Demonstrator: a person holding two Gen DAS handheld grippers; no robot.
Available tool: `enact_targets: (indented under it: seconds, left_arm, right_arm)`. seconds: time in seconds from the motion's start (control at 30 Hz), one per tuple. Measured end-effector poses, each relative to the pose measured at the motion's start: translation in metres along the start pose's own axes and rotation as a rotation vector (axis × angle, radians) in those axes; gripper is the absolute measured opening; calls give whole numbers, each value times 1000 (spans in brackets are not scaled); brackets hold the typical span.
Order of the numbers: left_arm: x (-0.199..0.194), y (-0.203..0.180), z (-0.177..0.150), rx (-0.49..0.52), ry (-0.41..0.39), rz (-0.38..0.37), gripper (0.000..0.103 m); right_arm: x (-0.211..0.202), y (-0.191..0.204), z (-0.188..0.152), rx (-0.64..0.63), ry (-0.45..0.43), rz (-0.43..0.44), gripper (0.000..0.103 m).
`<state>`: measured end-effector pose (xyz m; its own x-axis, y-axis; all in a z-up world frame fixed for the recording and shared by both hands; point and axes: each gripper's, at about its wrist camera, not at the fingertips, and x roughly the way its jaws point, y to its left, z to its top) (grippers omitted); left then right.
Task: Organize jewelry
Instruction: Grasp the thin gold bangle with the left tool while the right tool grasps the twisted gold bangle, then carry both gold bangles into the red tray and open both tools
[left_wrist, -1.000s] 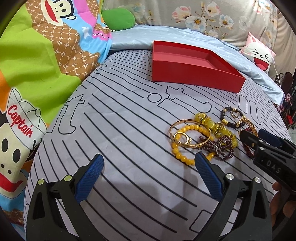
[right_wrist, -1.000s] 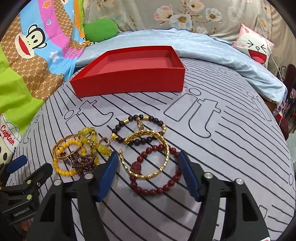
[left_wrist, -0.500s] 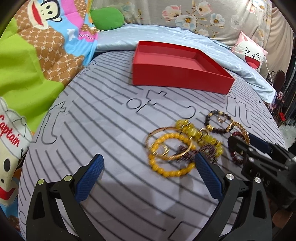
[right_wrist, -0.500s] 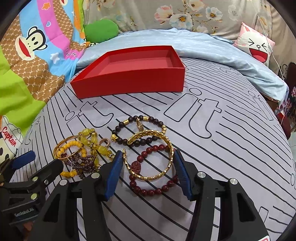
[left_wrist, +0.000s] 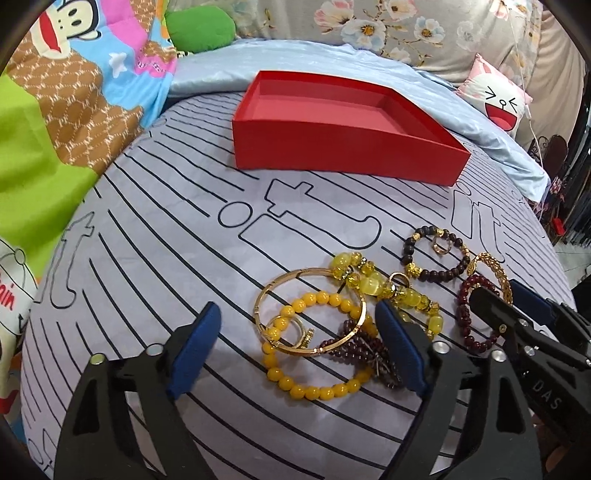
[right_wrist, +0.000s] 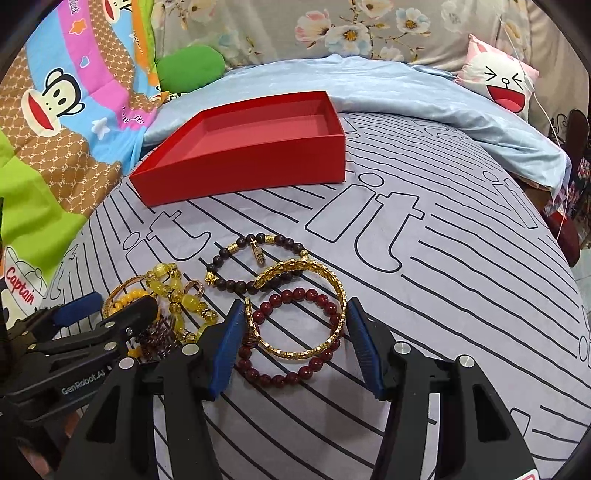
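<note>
On striped grey bedspread (right_wrist: 461, 295), near edge: jewelry heap, red box (right_wrist: 251, 170) well behind, empty.

Gold cuff bangle (right_wrist: 306, 347) looks stiff, light, slippery; best pinched across its band. Dark red bead bracelet (right_wrist: 291, 376) under it likely limp, stretchy.

Right gripper (right_wrist: 295, 350): jaws apart, straddling cuff, pads close to its sides, contact unclear.

Left gripper (left_wrist: 295, 347): jaws wide apart, around yellow bead bracelet (left_wrist: 314, 387) and thin gold bangle (left_wrist: 280, 291), nothing held.

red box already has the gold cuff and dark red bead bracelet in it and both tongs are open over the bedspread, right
Not quite. The red box is empty in the right wrist view. The gold cuff and dark red bead bracelet lie on the bedspread, between the open right tongs. The left tongs are open too.
</note>
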<state>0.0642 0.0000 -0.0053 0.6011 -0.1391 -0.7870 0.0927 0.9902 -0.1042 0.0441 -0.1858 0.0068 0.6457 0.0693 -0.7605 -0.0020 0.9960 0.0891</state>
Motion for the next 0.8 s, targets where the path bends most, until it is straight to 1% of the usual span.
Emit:
enact_targets:
  seconds: [0.03,0.1,0.17,0.2,0.4,0.63,0.8]
  left_arm:
    - [0,-1,0,5,-2,-1,75]
    - [-1,-3,-1,17,-7,-9,65]
    - [-2,-5,-1,25,-11,-20,59]
    - [-3,-6,-2,26,-12,-23,58]
    - [-8,-4,-4,12,-16,-42,58]
    - [-28,6,-6,-6,-37,-31,58]
    - [-45,9,-5,3,-63,-27,58]
  right_arm:
    - [0,0,0,0,1,1,54]
    - [0,0,0,2,2,4,54]
    - [0,-1,-1,2,2,3,54]
    - [0,0,-1,1,1,4,54]
    - [-5,2,-3,-2,-2,8,54]
    - [-18,6,-4,-3,-14,23,54]
    - [-28,8,-4,1,-21,45,54]
